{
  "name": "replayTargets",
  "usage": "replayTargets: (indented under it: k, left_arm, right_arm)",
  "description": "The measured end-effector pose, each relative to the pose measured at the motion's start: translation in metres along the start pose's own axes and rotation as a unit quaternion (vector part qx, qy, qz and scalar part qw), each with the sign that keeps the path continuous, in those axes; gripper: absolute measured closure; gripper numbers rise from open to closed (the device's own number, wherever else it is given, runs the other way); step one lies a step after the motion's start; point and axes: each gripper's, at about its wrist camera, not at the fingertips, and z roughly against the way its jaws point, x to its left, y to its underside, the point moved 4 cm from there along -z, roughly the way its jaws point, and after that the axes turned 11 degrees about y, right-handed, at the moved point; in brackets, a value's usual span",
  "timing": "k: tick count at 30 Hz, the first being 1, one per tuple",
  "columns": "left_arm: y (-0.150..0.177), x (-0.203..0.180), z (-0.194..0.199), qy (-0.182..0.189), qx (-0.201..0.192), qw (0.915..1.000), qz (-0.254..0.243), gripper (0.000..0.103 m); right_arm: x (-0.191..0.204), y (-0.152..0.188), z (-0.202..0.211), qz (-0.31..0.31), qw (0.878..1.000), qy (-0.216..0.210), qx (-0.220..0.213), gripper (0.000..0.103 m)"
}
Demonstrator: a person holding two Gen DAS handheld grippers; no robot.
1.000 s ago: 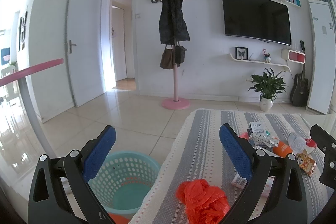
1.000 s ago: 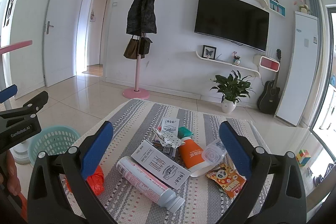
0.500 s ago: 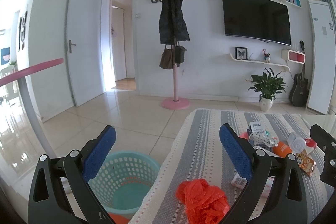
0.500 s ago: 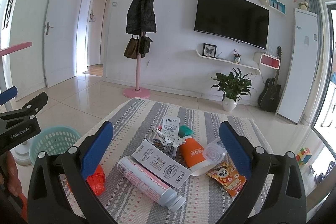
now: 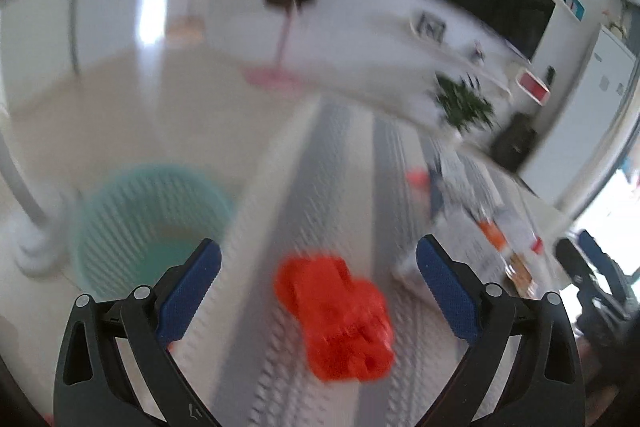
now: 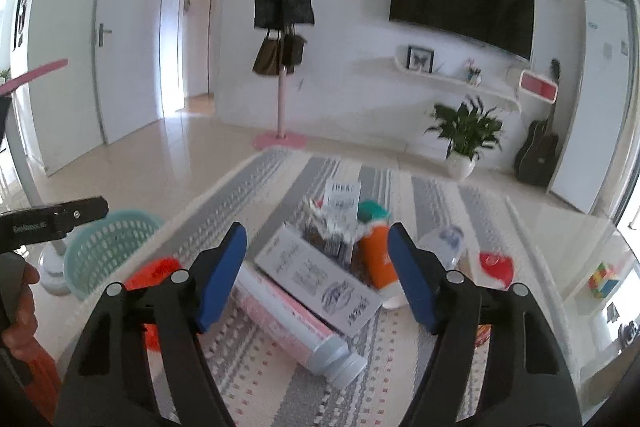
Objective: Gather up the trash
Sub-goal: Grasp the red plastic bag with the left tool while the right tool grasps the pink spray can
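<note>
We hold the left gripper point(image 5: 318, 273) tipped down over the near edge of the worktop point(image 5: 352, 155), its fingers point(image 5: 444, 287) spread wide with the crumpled orange bag point(image 5: 334, 315) lying in the gap between them but not yet touched by either pad. That piece sits close to the worktop's left edge, just beside the teal basket point(image 5: 132, 211) that stands on the floor below, so it looks like the natural first thing to clear: a short carry and a drop. The left view is smeared with motion, so we cannot say how close the fingers are to the cloth. Our right gripper point(image 6: 318, 269) points at the heap in the middle of the striped cloth, where the white carton point(image 6: 316, 275) lies across the pink bottle point(image 6: 296, 327), with the orange tube point(image 6: 376, 259) and torn wrappers just behind. Its fingers point(image 6: 412, 275) have just been narrowing and stand part-way apart, framing the carton without pressing on anything. We judge that narrowing as a fit to the carton's width before a pick. The risk there is the stack: lifting the carton may roll the bottle underneath toward the edge.
</note>
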Motion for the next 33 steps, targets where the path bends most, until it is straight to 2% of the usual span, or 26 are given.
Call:
replayTargets:
  k: [4, 8, 12, 15, 17, 19, 23, 27, 33]
  left_arm:
    - [0.022, 0.007, -0.037, 0.006, 0.064, 0.9978, 0.016, 0.009]
    - [0.039, 0.011, -0.078, 0.009, 0.129, 0.9906, 0.044, 0.012]
    - [0.051, 0.017, -0.108, -0.035, 0.162, 0.9852, 0.045, 0.021]
    - [0.050, 0.006, -0.110, -0.046, 0.150, 0.9875, 0.018, 0.046]
    - [0.051, 0.001, -0.107, -0.054, 0.144, 0.9881, 0.003, 0.054]
    - [0.048, -0.003, -0.103, -0.064, 0.137, 0.9884, -0.016, 0.061]
    - [0.037, -0.001, -0.090, -0.058, 0.121, 0.9908, -0.017, 0.063]
    - [0.026, 0.007, -0.079, -0.044, 0.109, 0.9930, -0.008, 0.063]
    - [0.015, 0.019, -0.062, -0.028, 0.094, 0.9951, -0.010, 0.063]
  right_arm:
    - [-0.006, 0.018, -0.025, 0.000, 0.999, -0.004, 0.038, 0.034]
    - [-0.005, 0.030, -0.038, 0.018, 0.998, -0.025, 0.062, 0.034]
    - [0.003, 0.041, -0.048, 0.038, 0.995, -0.042, 0.083, 0.034]
    - [0.008, 0.047, -0.057, 0.046, 0.992, -0.053, 0.101, 0.042]
    - [0.009, 0.050, -0.065, 0.042, 0.990, -0.064, 0.117, 0.049]
    - [0.010, 0.052, -0.074, 0.034, 0.987, -0.077, 0.135, 0.049]
    - [0.007, 0.058, -0.091, 0.013, 0.978, -0.112, 0.176, 0.049]
    - [0.007, 0.059, -0.105, 0.017, 0.974, -0.108, 0.199, 0.049]
    - [0.030, 0.071, -0.110, 0.042, 0.952, -0.159, 0.258, 0.048]
